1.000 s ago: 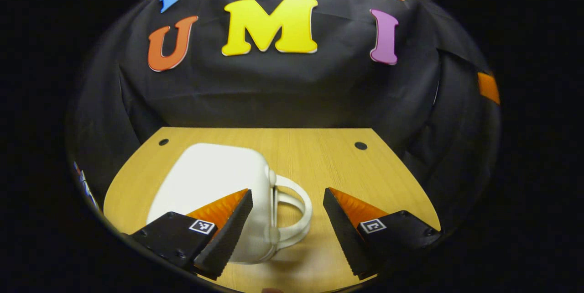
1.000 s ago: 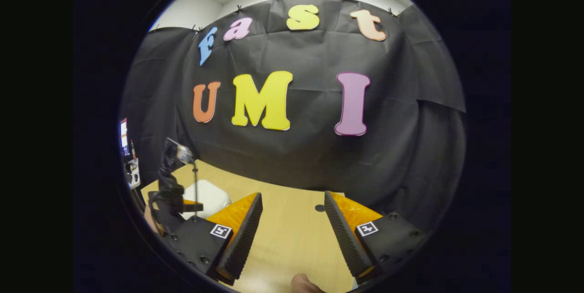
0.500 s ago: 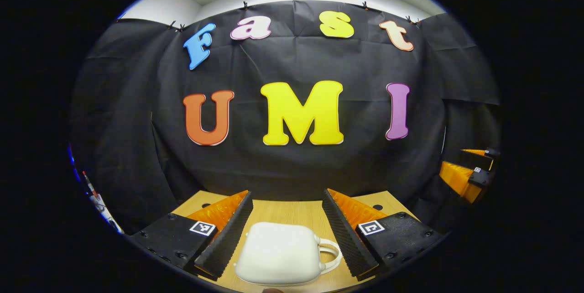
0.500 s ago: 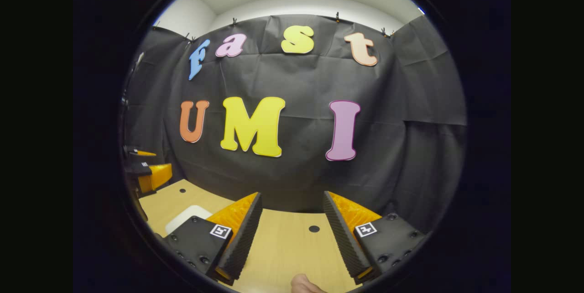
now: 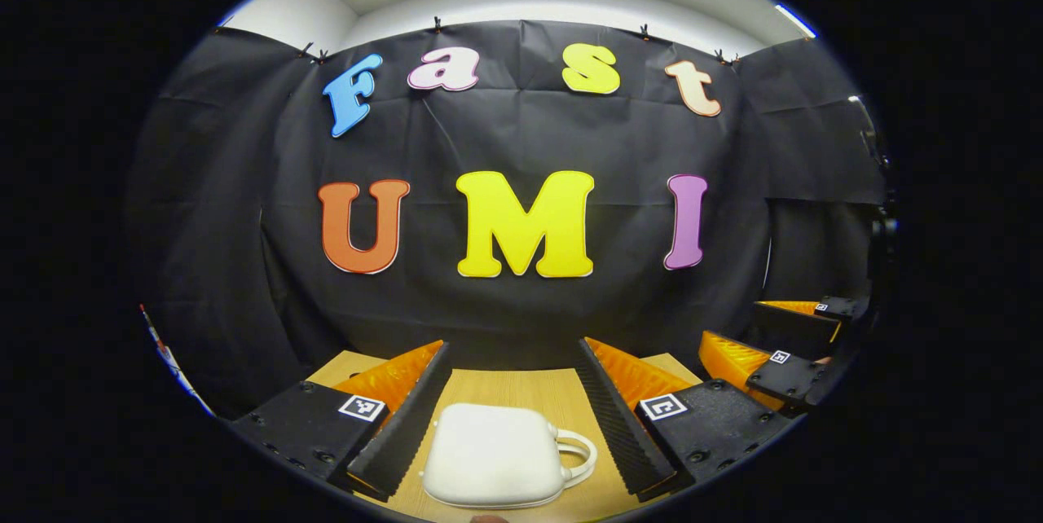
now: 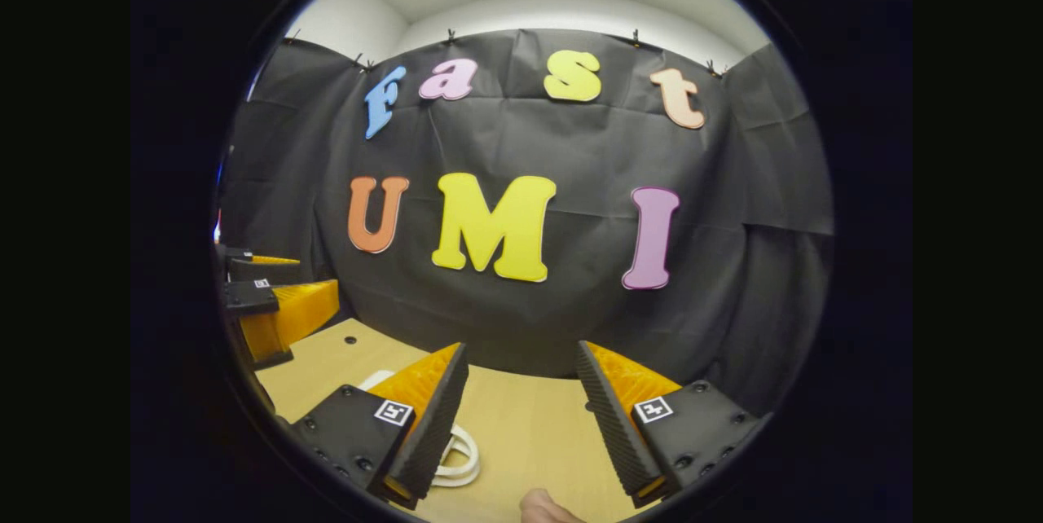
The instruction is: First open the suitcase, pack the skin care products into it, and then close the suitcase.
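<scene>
— Suitcase (image 5: 495, 454) lies closed on the tabletop (image 5: 521, 389), between the left gripper (image 5: 512, 417) fingers, untouched; its handle (image 5: 574, 458) points toward the right gripper (image 6: 521, 417).
— Both grippers?
— Wide open, holding nothing.
— Handling?
— Probably a light, stiff, slick shell; likely best taken at the handle or the seam beside it.

left gripper view: low, faces wall | right gripper view: same | shared: table (image 5: 521, 388)

Left tool (image 5: 513, 417) and right tool (image 6: 521, 417) both gape, side by side.
</scene>
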